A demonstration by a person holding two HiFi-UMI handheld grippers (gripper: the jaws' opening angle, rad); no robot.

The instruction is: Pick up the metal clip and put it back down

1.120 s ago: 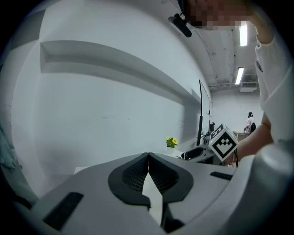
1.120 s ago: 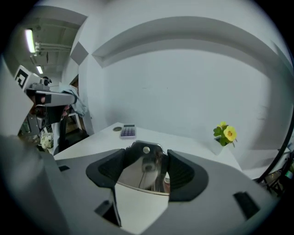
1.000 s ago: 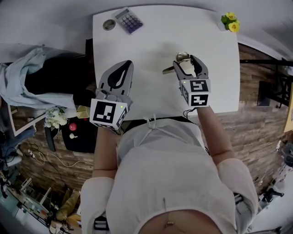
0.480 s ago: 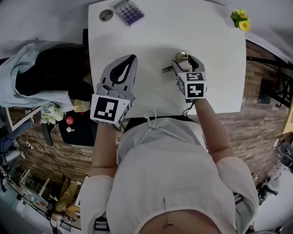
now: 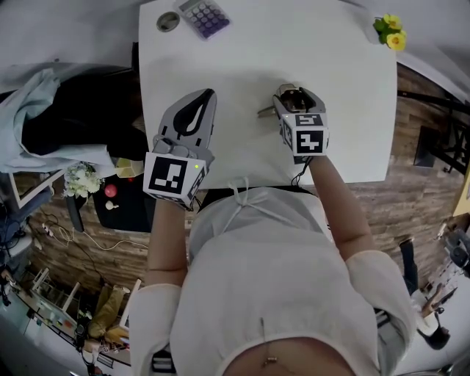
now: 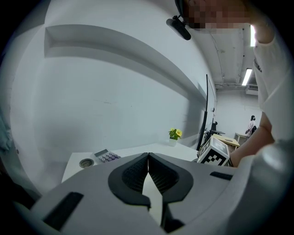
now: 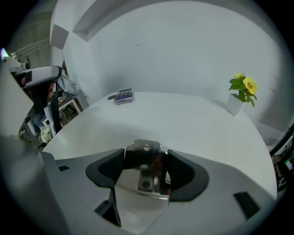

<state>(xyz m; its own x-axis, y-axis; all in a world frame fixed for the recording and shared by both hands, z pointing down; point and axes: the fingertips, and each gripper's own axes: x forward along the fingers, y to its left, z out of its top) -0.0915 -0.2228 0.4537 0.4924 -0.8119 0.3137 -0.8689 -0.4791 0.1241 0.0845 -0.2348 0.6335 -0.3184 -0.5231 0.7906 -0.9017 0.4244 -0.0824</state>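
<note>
Left hand-held gripper [image 5: 208, 95]: nearest to you, left of the metal clip [image 7: 143, 181] and well apart from it. Its jaws are together with nothing between them. It has no part in the grip.

Right hand-held gripper [image 7: 146, 166]: clamped on the metal clip, one dark pad against each side of the clip's body. The jaws stand fairly wide because the body is broad. The clip's upper tab, with a small hole in it, points away from you. In the head view a thin arm of the clip sticks out to the left of the jaws.

The clip hangs low over the white counter [image 5: 242, 59], roughly mid-surface. You cannot tell from any view whether its underside touches.

Handling, as a judgement:
- Polished sheet steel, so it is stiff and will not give under the pads.
- Probably light, not fragile.
- The mirror finish is slippery, and the smooth counter offers little friction.
- The best hold is where you have it, square across the flat flanks near the folded body.
- Avoid the protruding arm, which looks likely to pivot or twist the clip in the jaws.
- On release it may skid or tip.

Beyond the clip:
- A calculator [image 5: 204, 15] and a small round dish [image 5: 168, 22] lie far left of it.
- A yellow potted flower [image 5: 389, 33] stands far right of it. All three are well apart from the clip.
</note>
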